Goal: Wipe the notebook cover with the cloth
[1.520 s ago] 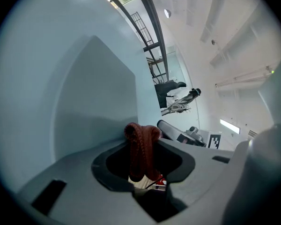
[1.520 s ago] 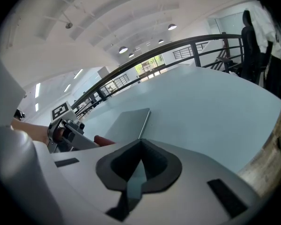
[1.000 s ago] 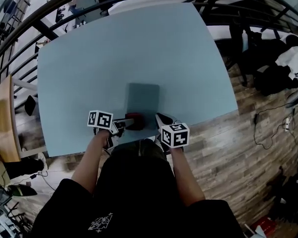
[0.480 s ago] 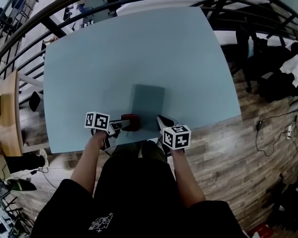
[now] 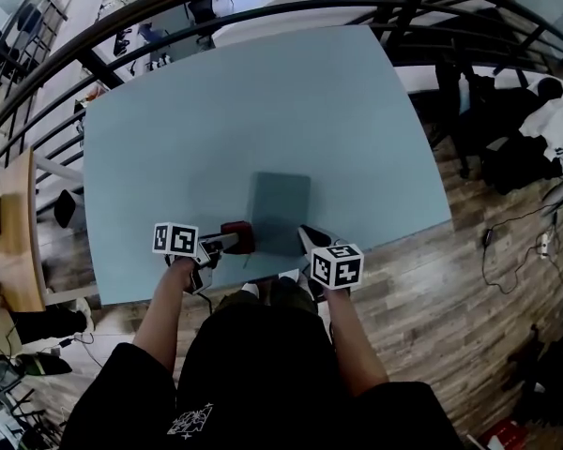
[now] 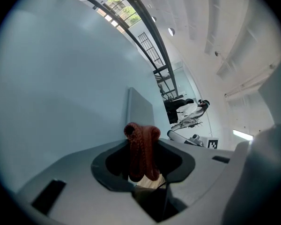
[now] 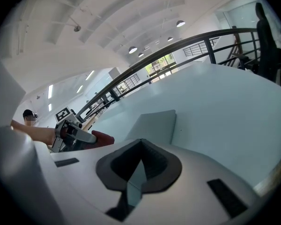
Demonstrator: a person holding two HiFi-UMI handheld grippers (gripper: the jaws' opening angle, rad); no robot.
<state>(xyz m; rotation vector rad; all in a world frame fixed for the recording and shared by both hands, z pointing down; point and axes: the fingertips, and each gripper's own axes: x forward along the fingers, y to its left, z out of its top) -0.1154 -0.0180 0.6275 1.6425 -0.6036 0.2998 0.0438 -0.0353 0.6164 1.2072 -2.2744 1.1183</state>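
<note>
Lower centre, my left gripper (image 5: 227,243) clamps a red cloth (image 5: 238,235) just beside the grey notebook (image 5: 280,212), while my right gripper (image 5: 307,240) stays off it, jaws together, empty.

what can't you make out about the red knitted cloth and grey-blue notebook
- Whether the red knitted cloth touches the grey-blue notebook: too small in the head view; the left gripper hides the cloth's lower end in its own view.
- Notebook's near edge: behind the right gripper in the right gripper view.
- Dirt on the cover: too small to tell.
</note>
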